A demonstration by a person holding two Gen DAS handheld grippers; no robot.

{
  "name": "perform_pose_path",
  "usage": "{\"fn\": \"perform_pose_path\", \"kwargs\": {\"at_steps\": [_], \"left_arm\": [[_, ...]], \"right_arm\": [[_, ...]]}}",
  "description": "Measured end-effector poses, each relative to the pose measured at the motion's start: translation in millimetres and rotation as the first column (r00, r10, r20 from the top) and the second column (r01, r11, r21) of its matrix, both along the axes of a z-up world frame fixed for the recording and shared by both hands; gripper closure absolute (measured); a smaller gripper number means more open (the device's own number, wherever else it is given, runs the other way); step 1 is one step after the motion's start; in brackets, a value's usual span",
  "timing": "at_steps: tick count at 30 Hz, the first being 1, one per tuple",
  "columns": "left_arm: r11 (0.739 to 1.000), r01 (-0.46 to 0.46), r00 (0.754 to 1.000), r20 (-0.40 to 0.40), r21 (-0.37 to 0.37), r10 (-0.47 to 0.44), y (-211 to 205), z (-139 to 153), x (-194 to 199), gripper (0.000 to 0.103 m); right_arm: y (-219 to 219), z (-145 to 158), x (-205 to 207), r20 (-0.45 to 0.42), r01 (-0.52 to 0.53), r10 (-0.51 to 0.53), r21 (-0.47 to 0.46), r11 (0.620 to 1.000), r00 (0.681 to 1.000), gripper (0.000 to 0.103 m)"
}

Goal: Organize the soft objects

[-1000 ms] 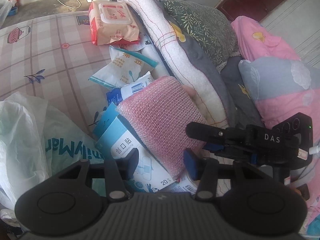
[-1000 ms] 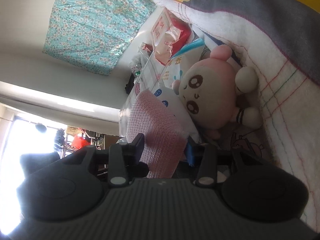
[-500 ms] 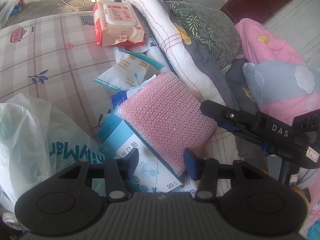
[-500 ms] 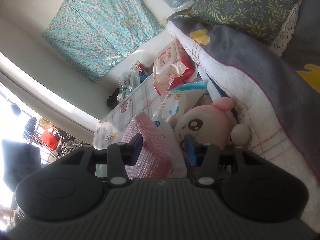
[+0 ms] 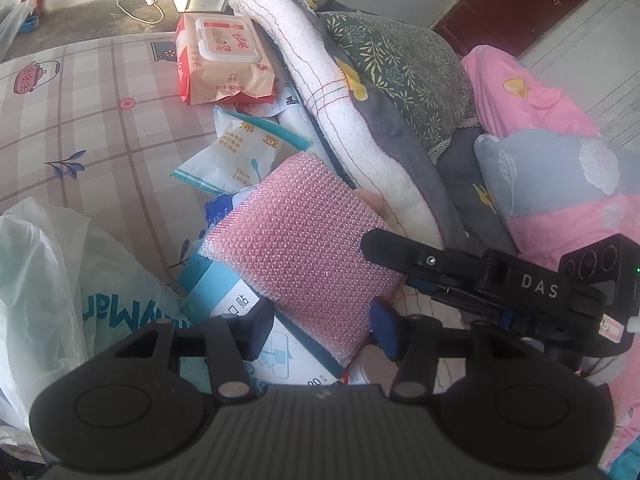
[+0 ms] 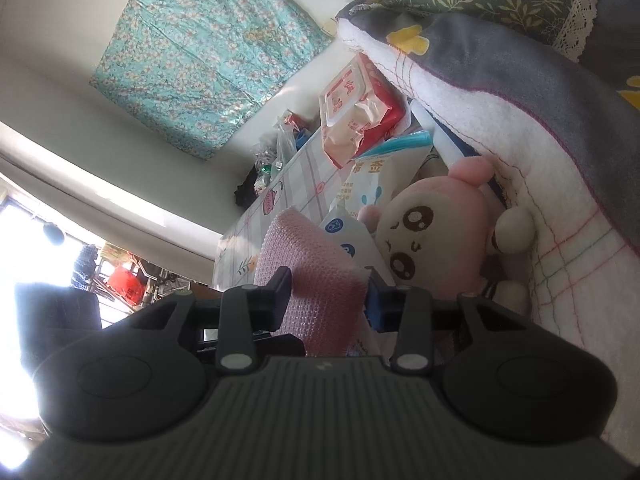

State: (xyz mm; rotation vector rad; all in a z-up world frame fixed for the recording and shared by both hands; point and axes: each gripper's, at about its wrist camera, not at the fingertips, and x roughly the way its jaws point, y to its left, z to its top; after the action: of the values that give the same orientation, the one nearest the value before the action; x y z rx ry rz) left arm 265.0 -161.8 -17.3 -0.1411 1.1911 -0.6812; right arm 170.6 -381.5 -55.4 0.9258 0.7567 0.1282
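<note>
little sorted: right gripper [image 6: 327, 294] closing on pink sponge [image 5: 304, 252], left gripper [image 5: 322, 330] opening, empty; plush toy [image 6: 436, 236] and packets left.

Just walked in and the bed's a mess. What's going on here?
A person with a claw in each hand is tidying soft things on the bed. The right claw is closing on a pink mesh sponge, which sits between its fingers. The left claw is opening just below it, empty. A pink plush doll lies against the blanket.
</note>
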Motion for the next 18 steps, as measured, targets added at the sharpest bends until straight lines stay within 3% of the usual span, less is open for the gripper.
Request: {"fn": "perform_pose_path", "kwargs": {"at_steps": [10, 18], "left_arm": [[0.999, 0.011, 0.997, 0.083, -0.05, -0.006, 19.4, 40.5, -34.4, 0.049], [0.994, -0.034, 0.989, 0.14, -0.102, 0.048, 65.2, 74.8, -65.4, 0.049]], "right_arm": [[25.0, 38.6, -21.4, 0.072, -0.016, 0.017, -0.007, 1.0, 0.997, 0.068], [64.8, 80.7, -39.6, 0.138, -0.062, 0.065, -0.03, 0.998, 0.988, 0.069]]}}
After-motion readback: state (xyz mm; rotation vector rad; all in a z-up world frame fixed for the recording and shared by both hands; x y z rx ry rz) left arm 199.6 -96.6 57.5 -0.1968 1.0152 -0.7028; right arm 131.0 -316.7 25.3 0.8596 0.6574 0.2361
